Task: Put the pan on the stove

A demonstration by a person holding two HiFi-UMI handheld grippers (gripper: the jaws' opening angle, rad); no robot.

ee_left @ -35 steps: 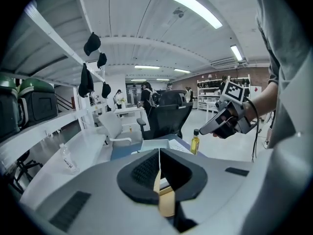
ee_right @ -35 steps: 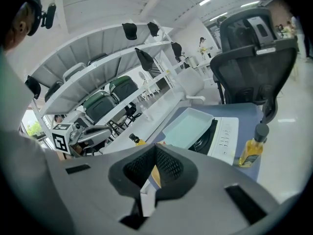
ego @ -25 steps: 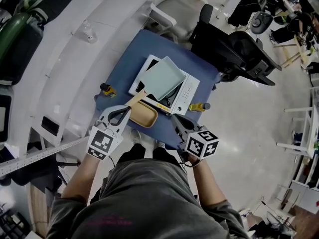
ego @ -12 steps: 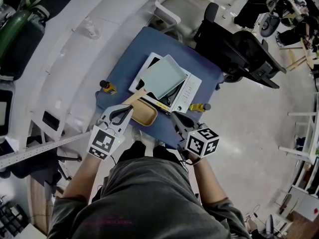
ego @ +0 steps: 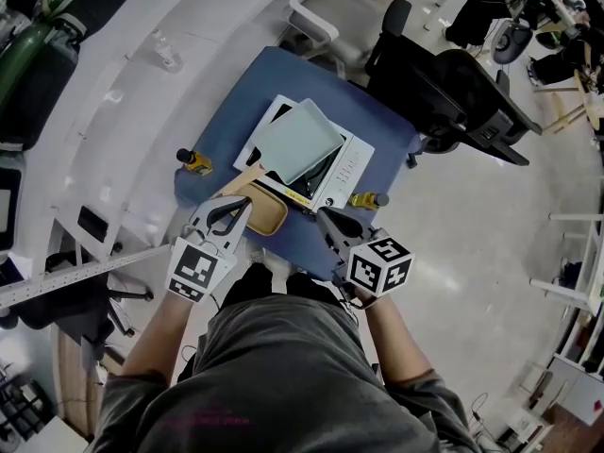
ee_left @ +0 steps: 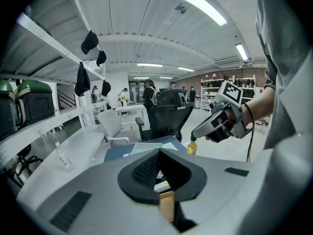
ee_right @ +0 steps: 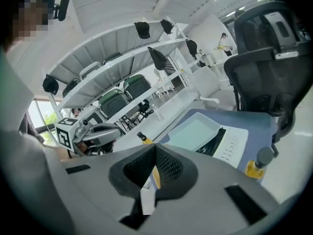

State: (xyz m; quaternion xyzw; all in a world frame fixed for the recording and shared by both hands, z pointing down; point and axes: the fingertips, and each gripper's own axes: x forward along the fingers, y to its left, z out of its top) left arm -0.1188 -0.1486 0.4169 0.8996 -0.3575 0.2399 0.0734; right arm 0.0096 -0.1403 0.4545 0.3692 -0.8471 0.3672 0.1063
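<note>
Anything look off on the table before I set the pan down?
Yes: a pale green tray lies askew on the stove, overhanging its edge and covering most of its top.

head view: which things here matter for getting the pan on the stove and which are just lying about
Job: pale green pan, already sitting on the white stove.
Lying about: tan tray; yellow bottle left of the tray; second yellow bottle beside the stove; black office chair.

No text, label or number is legible anywhere.
</note>
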